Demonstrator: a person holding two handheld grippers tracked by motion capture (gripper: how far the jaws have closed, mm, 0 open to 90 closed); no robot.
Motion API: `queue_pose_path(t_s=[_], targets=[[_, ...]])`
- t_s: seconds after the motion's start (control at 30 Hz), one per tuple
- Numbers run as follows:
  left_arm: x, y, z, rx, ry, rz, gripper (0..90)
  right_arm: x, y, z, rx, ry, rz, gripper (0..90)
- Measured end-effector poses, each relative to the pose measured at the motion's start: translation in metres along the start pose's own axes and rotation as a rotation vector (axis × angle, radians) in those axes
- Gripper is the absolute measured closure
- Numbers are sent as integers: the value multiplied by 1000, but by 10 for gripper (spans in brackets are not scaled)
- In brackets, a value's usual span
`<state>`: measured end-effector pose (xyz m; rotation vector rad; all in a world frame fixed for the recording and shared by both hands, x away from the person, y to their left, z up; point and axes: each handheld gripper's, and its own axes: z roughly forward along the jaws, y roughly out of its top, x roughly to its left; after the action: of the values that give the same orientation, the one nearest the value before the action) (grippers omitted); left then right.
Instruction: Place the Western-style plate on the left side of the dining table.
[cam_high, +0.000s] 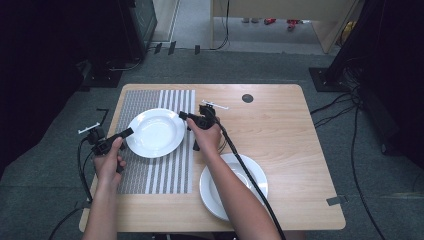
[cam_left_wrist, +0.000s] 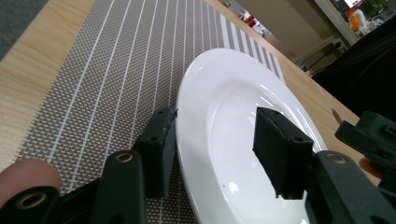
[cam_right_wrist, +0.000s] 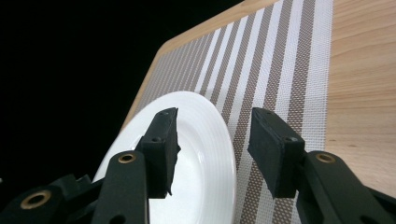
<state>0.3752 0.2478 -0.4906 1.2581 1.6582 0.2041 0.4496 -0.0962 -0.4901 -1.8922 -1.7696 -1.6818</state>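
A white plate (cam_high: 155, 132) lies flat on a striped placemat (cam_high: 150, 175) at the left half of the wooden surface (cam_high: 280, 130). The left gripper (cam_high: 128, 133) reaches in from the plate's left side and the right gripper (cam_high: 183, 115) from its right side, each held by a hand (cam_high: 109, 161).

In the left gripper view the plate's rim (cam_left_wrist: 187, 140) runs between the two black fingers (cam_left_wrist: 161, 149), one outside over the placemat and one above the plate's bowl; there is a gap on each side, so the fingers are released and not pressing.

In the right gripper view the fingers (cam_right_wrist: 273, 149) straddle the opposite rim (cam_right_wrist: 224, 154) in the same way, spread apart with clear space around the rim, grasping nothing.

A second white plate (cam_high: 210, 192) sits on the bare wood near the front edge, partly under the right forearm, well apart from the placemat's plate. A small dark round mark (cam_high: 247, 98) sits near the far edge of the surface.
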Motion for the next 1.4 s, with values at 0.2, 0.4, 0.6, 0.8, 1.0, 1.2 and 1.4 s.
queue_pose_path(t_s=[0.2, 0.4, 0.6, 0.8, 1.0, 1.2, 1.4], targets=[[-5, -2, -5, -5, 16, 54, 415, -5, 3, -23, -17, 54, 37, 467], [-9, -5, -12, -8, 12, 98, 377, -9, 4, -45, -22, 28, -66, 419], [-11, -8, -19, -10, 4, 133, 349, -16, 6, -69, -56, 62, -78, 425], [-10, -15, -32, -6, 28, 168, 321, -20, 4, -96, 0, 73, -154, 326], [-9, -23, -43, -2, 53, 181, 306, -22, -2, -121, -8, 89, -219, 280], [-10, -32, -51, 12, 72, 204, 296, -25, -6, -138, 0, 67, -265, 238], [-15, -41, -55, 37, 66, 248, 279, -35, -7, -155, 0, 43, -287, 220]])
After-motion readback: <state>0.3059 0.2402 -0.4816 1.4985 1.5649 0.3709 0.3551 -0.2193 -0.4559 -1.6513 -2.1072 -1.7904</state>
